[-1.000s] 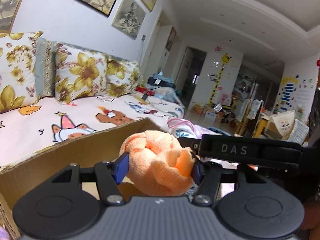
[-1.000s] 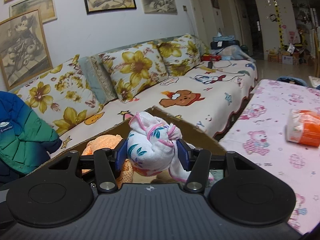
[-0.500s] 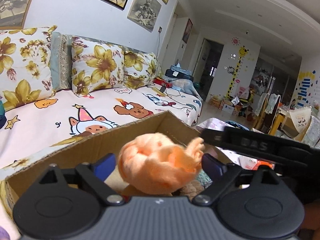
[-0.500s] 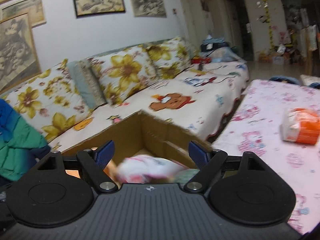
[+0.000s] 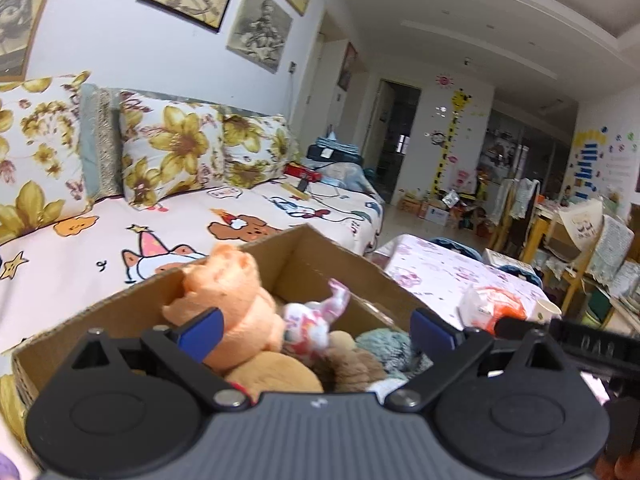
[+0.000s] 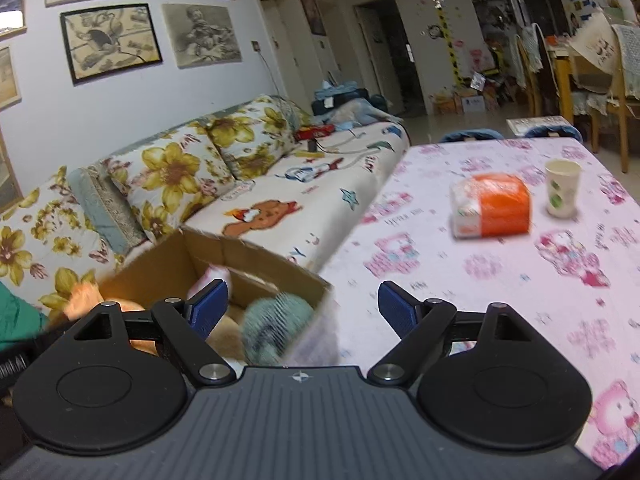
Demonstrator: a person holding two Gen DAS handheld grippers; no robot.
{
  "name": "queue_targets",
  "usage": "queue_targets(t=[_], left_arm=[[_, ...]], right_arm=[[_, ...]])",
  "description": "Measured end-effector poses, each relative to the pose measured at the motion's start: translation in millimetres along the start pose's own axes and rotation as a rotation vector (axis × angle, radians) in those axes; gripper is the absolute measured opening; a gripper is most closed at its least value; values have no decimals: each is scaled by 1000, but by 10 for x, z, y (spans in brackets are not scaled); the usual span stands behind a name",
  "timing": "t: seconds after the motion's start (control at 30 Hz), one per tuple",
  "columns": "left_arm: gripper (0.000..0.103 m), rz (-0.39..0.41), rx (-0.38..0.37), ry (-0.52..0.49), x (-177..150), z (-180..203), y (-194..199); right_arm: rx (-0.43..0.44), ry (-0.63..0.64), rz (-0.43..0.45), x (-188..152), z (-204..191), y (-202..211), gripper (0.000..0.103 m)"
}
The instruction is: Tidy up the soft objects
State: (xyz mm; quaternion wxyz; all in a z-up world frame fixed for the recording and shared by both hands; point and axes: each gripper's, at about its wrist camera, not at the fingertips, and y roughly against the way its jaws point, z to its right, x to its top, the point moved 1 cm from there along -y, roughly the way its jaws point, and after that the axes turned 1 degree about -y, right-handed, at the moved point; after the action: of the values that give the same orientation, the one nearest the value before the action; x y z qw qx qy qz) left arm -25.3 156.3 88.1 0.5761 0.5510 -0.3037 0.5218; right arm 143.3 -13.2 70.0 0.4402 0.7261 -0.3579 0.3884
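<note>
A cardboard box (image 5: 312,256) stands at the table's left edge by the sofa; it also shows in the right wrist view (image 6: 256,260). In it lie an orange knotted cloth (image 5: 236,304), a white-pink floral cloth (image 5: 316,316), a brown plush (image 5: 276,372) and a teal fluffy item (image 5: 388,348), which the right wrist view (image 6: 276,320) also shows. My left gripper (image 5: 316,332) is open and empty just above the box. My right gripper (image 6: 304,308) is open and empty over the box's right corner.
The pink printed tablecloth (image 6: 460,264) holds an orange-white tissue pack (image 6: 492,210) and a paper cup (image 6: 562,192). A sofa (image 6: 288,184) with flowered cushions runs along the wall. Chairs and clutter stand at the far right.
Both grippers opened and let go of their cloths, which dropped into the box. The right gripper has swung to the right, toward the table.
</note>
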Motion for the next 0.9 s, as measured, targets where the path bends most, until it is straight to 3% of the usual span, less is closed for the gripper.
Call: queue_targets(t=[0.4,0.63,0.9], left_arm=[[102,0,-44,-130,-140,373,130],[102,3,-8,-192,-138,476,326],[102,-8,42,-246,-121,471,595]], right_arm=[[-151,-15,10,-265,94,369,103],[-242,-5,35,-299,89,701,103],[-261,56,61,-276,-226,1019,103]])
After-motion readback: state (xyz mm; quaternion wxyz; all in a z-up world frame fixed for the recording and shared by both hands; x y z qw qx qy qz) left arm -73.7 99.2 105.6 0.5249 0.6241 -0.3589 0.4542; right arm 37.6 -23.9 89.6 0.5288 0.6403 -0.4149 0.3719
